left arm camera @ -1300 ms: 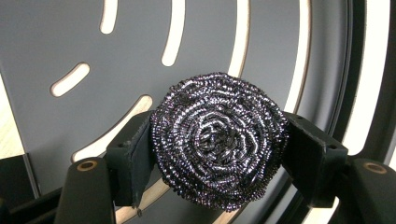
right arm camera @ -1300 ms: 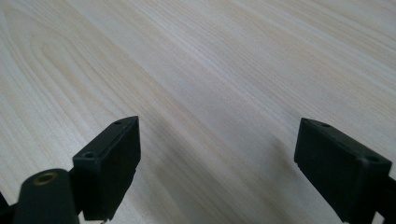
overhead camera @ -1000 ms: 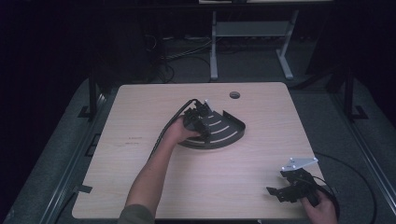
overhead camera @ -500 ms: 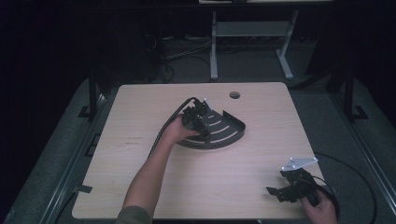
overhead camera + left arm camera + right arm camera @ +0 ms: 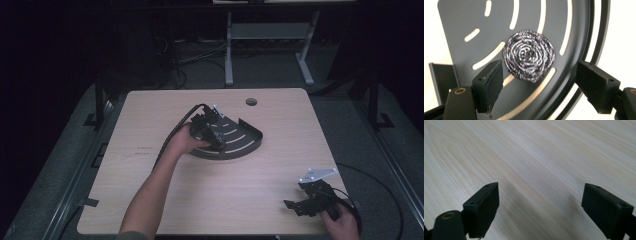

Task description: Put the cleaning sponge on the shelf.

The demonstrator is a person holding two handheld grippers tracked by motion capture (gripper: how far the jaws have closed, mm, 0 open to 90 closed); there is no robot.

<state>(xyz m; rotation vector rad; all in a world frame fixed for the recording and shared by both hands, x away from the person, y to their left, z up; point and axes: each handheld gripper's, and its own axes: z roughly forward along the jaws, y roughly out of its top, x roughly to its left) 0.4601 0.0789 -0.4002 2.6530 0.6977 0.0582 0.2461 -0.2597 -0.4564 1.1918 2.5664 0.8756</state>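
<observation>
Left gripper view looks straight down on a steel scrubber point(image 5: 529, 55), a round coil of silvery wire lying on a dark metal tray point(image 5: 461, 22) with curved slots cut through its floor. The left gripper point(image 5: 540, 83) hangs just above it with its jaws spread wide and nothing between them. The scrubber sits ahead of the jaws and nearer the jaw on the left side of this view, whose pad almost meets the scrubber's edge; whether they touch I cannot tell. The other jaw stands well clear of the scrubber, over the tray's raised curved rim.

From the high view, the left gripper point(image 5: 207, 128) is held over the near-left part of the fan-shaped tray point(image 5: 247, 140), which lies on a pale wooden table point(image 5: 150, 115). The person's left hand point(image 5: 185, 142) wraps the gripper from behind, and its cable runs back along the forearm. The scrubber is hidden under the gripper here.

Well apart from all this, the right gripper point(image 5: 300, 202) rests low at the table's near right corner, held by the right hand point(image 5: 345, 222). In the right gripper view the right gripper point(image 5: 540, 205) also has its jaws far apart, with bare wood grain ahead of them and nothing held.
</observation>
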